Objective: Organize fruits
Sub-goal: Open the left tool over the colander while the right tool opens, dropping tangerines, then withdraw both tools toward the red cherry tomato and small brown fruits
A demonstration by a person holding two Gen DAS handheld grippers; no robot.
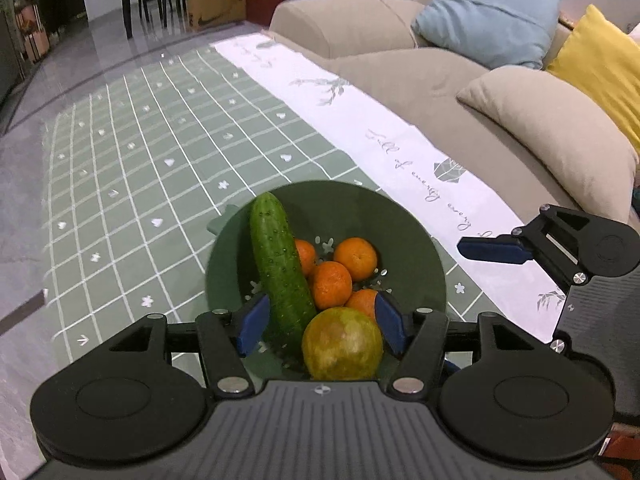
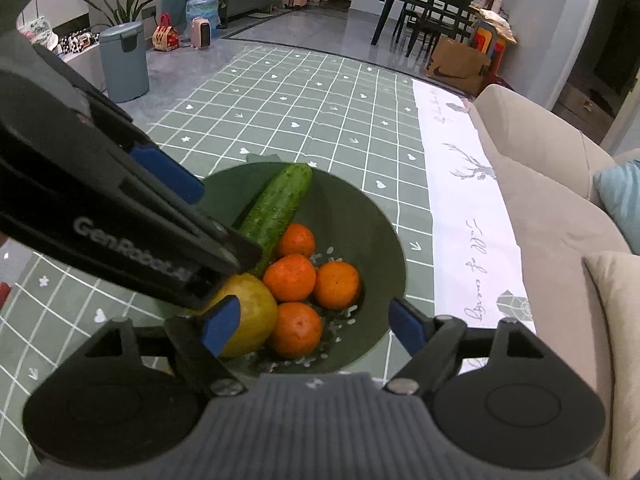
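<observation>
A dark green bowl (image 1: 412, 240) stands on the green checked tablecloth and holds a cucumber (image 1: 278, 264), several oranges (image 1: 332, 284) and a yellow-green round fruit (image 1: 342, 344). My left gripper (image 1: 320, 326) is open just above the bowl's near side, its blue pads on either side of the cucumber's end and the round fruit. My right gripper (image 2: 314, 326) is open and empty over the bowl (image 2: 376, 232), above the oranges (image 2: 290, 278) and next to the round fruit (image 2: 244, 320). The cucumber (image 2: 276, 208) leans on the far rim. The left gripper's body hides part of the bowl in the right wrist view.
A white printed cloth strip (image 1: 400, 136) runs along the table's right edge. A beige sofa (image 1: 520, 120) with blue and yellow cushions stands beside it. A grey bin (image 2: 124, 60), a water bottle (image 2: 202, 4) and a dining table with chairs (image 2: 428, 8) stand farther off.
</observation>
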